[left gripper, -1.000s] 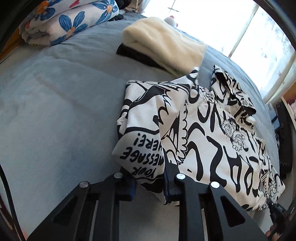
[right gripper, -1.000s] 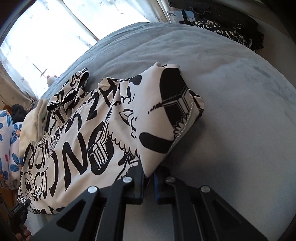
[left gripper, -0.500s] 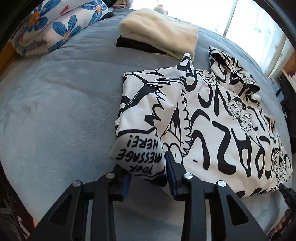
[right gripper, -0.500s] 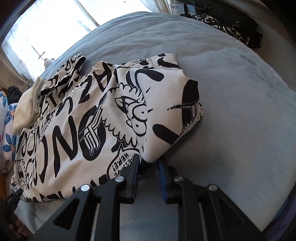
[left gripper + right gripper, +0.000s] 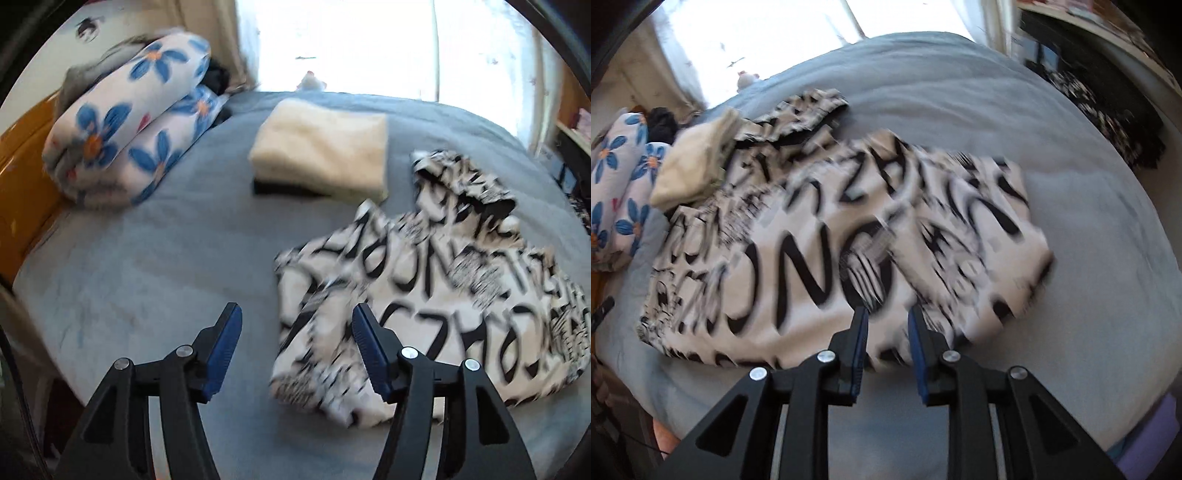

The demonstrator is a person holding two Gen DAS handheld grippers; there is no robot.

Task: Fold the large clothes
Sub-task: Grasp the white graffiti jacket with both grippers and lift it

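White shirt [image 5: 424,306] with bold black lettering lies folded flat on the soft grey bed [image 5: 147,258]; left gripper [image 5: 297,345] has just been opening, right gripper [image 5: 886,332] slightly apart, both empty

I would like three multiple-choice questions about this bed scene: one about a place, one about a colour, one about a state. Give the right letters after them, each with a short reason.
1. Where does the cream folded cloth lie?
A. on a dark folded item, beyond the printed garment
B. on top of the floral bedding
C. on the floor

2. What colour are the big flowers on the floral bedding?
A. red
B. blue
C. green

3. How is the left gripper now?
A. closed on the printed garment
B. open, holding nothing
C. closed on the cream cloth

Answers:
1 A: a dark edge shows under it, and it sits past the printed garment on the bed.
2 B: blue petals with orange centres.
3 B: its jaws have just been opening and stand apart above the bed, nothing between them.
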